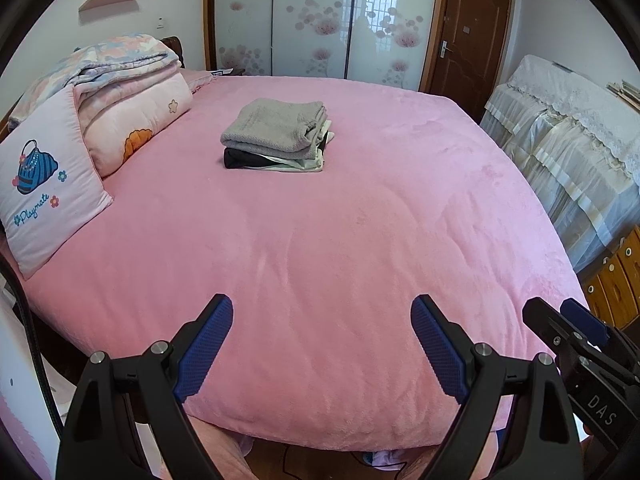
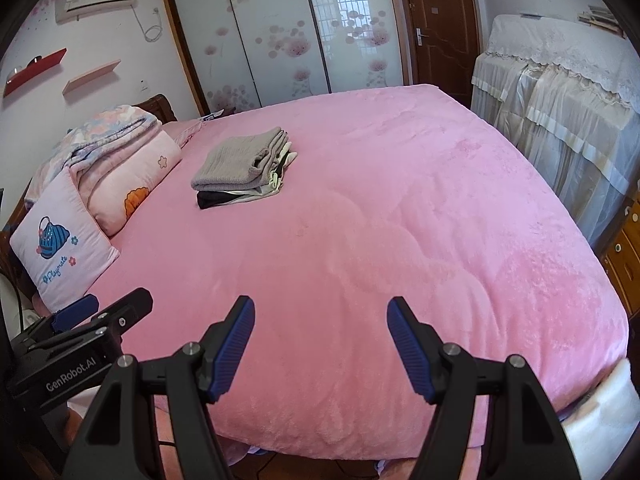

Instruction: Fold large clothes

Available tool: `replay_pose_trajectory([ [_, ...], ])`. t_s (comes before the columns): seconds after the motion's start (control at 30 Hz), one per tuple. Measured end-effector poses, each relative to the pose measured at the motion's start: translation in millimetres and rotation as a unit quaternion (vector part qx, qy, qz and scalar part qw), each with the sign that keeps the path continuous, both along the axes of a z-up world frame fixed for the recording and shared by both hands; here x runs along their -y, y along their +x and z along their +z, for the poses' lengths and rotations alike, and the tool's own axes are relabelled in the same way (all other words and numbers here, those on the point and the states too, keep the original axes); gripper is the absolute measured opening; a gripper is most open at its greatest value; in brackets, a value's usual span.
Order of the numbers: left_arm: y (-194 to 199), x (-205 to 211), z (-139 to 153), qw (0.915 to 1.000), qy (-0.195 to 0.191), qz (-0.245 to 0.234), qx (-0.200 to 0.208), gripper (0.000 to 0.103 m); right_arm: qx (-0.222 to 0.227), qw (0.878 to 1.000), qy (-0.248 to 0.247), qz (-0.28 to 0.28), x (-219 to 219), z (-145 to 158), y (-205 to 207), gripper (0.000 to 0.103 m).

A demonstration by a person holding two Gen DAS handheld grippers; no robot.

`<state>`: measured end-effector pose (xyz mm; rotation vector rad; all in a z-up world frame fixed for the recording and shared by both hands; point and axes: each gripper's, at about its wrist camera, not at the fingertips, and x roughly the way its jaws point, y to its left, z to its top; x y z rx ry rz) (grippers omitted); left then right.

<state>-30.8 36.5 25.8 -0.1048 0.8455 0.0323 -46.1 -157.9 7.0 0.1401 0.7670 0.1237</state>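
With folded clothes (image 1: 276,136) stacked on the bed (image 1: 320,240), both grippers (left gripper (image 1: 322,348), right gripper (image 2: 320,348)) gape empty, so fetching another garment seems next.

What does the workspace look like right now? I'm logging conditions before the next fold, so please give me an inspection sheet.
Surface: pink bedspread, mostly bare, lightly rumpled.
Job's things: folded clothes stack, grey garment on top, dark and pale ones beneath.
Clutter: Playmate pillow and folded quilts at the left edge.
Grippers: left gripper and right gripper both open, empty, above the near bed edge.
Cables: black cable at far left.
Surroundings: floral sliding wardrobe, brown door, lace-covered furniture.
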Motion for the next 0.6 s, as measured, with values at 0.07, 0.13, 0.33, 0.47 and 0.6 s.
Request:
replay_pose_trajectory([
  [0.07, 1.8, 2.7, -2.0, 1.0, 0.003, -0.005, -0.005, 0.09, -0.001, 1.0, -0.002, 0.001, -1.4, -1.0, 0.5, 0.069],
  [0.13, 2.2, 4.5, -3.6, 0.9999, 0.002, -0.009, -0.007, 0.09, -0.002, 1.0, -0.003, 0.003, -2.2, -1.7, 0.9, 0.069],
  [0.33, 2.6, 8.5, -5.8, 0.9997, 0.004, -0.019, -0.011, 0.09, -0.005, 1.0, -0.013, 0.005, -6.0, -4.4, 2.0, 0.07],
  [0.47, 5.2, 8.2, -8.7, 0.9997, 0.006, -0.019, -0.016, 0.09, -0.005, 1.0, -0.019, 0.004, -5.8, -5.3, 3.1, 0.07],
  [0.6, 5.8, 8.8, -10.4, 0.9996, 0.006, -0.02, -0.019, 0.09, -0.005, 1.0, -0.021, 0.003, -5.7, -5.8, 3.8, 0.07],
])
